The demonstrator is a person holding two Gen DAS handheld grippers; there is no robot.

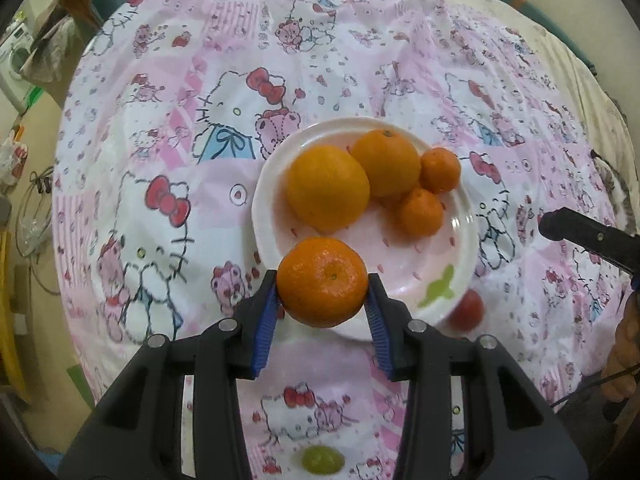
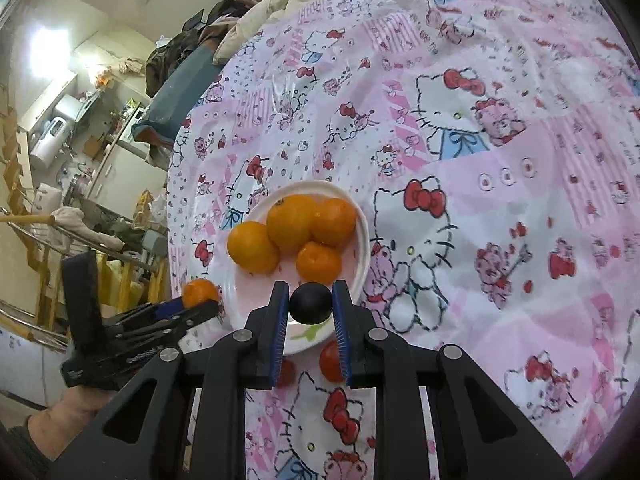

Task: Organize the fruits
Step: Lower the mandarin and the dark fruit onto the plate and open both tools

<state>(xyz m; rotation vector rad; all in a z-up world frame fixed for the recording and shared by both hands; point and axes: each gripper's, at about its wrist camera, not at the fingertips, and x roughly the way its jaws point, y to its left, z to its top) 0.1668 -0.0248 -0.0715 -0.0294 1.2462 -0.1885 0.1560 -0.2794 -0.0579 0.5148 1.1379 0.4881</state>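
Four oranges (image 1: 328, 192) sit together on the white plate (image 1: 464, 236), two larger ones toward its far side and two smaller ones beside them. From my left wrist view, my left gripper (image 1: 323, 294) is clamped on a fifth fruit, a mandarin (image 1: 322, 282), with the blue pads pressing its two sides. I hold it above the near rim of the plate, the gripper pointing steeply down.

My right gripper (image 2: 310, 300) is pinched tight on a small dark round fruit (image 2: 310, 304), nearly black, which fills the narrow gap between the pads. It hangs over the near edge of the plate, just in front of the nearest orange. A red tomato-like fruit (image 2: 330, 360) lies on the cloth close to the plate's near rim, partly hidden behind one right finger. In the left wrist view a green round fruit (image 1: 322, 460) lies blurred on the cloth, low between the gripper's arms.

Everything rests on a pink cartoon-cat tablecloth (image 1: 160, 160). In the right wrist view I see my left gripper off to the left, its mandarin level with the plate's edge.
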